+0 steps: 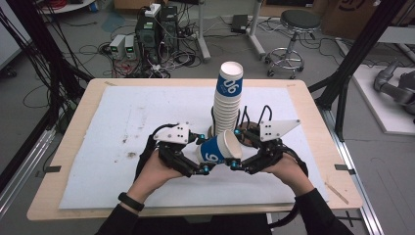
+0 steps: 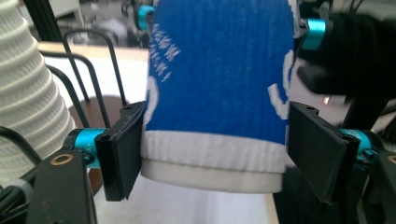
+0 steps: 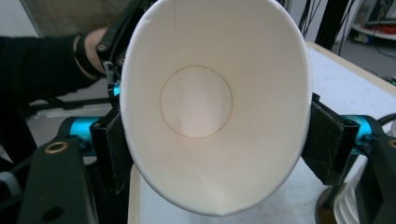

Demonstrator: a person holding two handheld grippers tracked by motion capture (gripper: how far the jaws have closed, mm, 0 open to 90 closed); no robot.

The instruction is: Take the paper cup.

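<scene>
A blue and white paper cup [image 1: 219, 150] hangs on its side above the white mat, mouth toward the right. My left gripper [image 1: 203, 154] has its jaws on either side of the cup's base [image 2: 212, 172]; the pads [image 2: 123, 149] sit close alongside without squeezing it. My right gripper [image 1: 236, 149] is shut on the cup's rim [image 3: 215, 116], which is pressed into an oval between the pads [image 3: 327, 140]. Just behind stands a tall stack of the same cups [image 1: 227, 100], leaning slightly right.
The stack sits in a black wire holder on a round brown base [image 1: 250, 136] at mid-table, right behind both grippers. The white mat [image 1: 122, 122] covers most of the wooden table [image 1: 73, 132]. Cables, computers and a stool stand on the floor beyond.
</scene>
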